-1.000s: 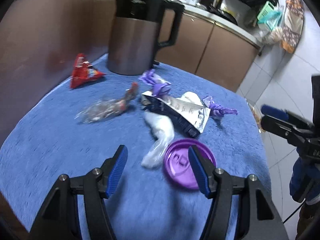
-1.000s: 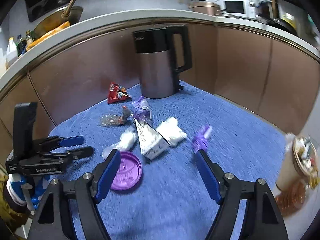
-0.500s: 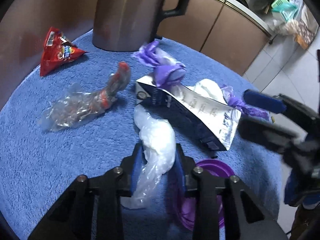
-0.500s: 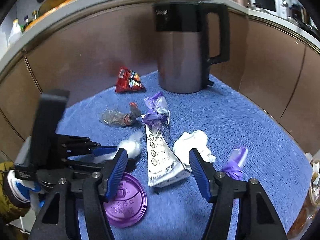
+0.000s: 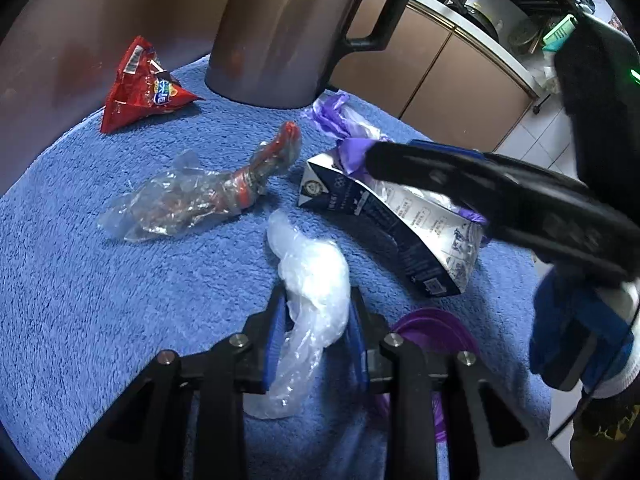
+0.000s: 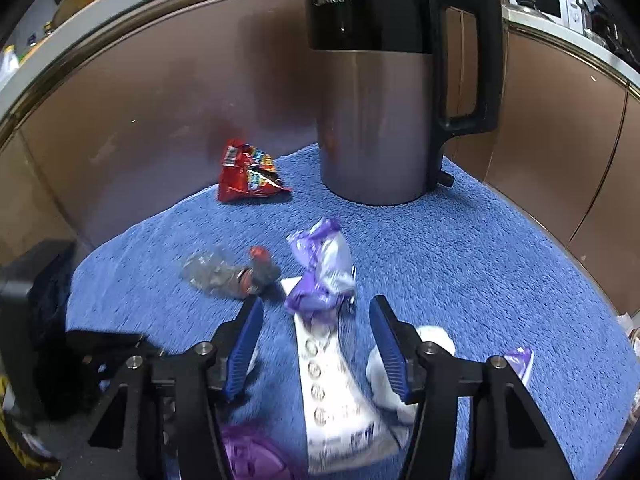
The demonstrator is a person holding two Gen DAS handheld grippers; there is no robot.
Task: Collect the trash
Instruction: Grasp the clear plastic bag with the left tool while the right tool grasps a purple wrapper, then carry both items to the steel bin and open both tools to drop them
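Left gripper (image 5: 316, 332) pinches crumpled clear plastic bag (image 5: 310, 280) between its pads; thin film could slip out on lifting. Right gripper (image 6: 316, 340), spread, straddles flattened white-navy carton (image 6: 336, 392); crumpled purple wrapper (image 6: 320, 276) just ahead may get dragged.

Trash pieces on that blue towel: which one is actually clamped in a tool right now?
The white plastic bag, squeezed between the left gripper jaws. The red snack wrapper lies loose.
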